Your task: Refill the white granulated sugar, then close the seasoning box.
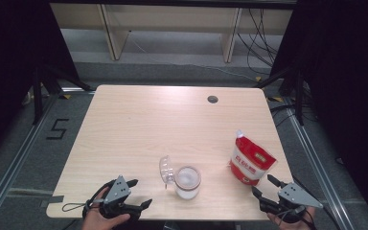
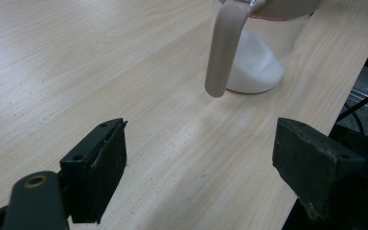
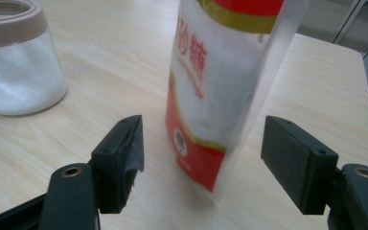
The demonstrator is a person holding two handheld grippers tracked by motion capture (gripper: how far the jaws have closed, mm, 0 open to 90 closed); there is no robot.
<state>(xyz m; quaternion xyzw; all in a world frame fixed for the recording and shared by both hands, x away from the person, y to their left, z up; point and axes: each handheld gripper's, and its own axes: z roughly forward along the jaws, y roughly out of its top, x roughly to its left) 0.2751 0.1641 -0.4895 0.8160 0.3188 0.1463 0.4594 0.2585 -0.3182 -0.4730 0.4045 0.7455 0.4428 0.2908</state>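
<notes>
Sugar bag (image 3: 220, 91) stands just beyond the right gripper (image 3: 201, 148), seemingly untouched between its spread jaws

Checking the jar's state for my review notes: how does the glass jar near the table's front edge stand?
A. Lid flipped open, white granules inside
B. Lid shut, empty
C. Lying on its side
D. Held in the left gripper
A: the jar stands upright on the table, its clear lid swung open, white granules filling its lower part.
</notes>
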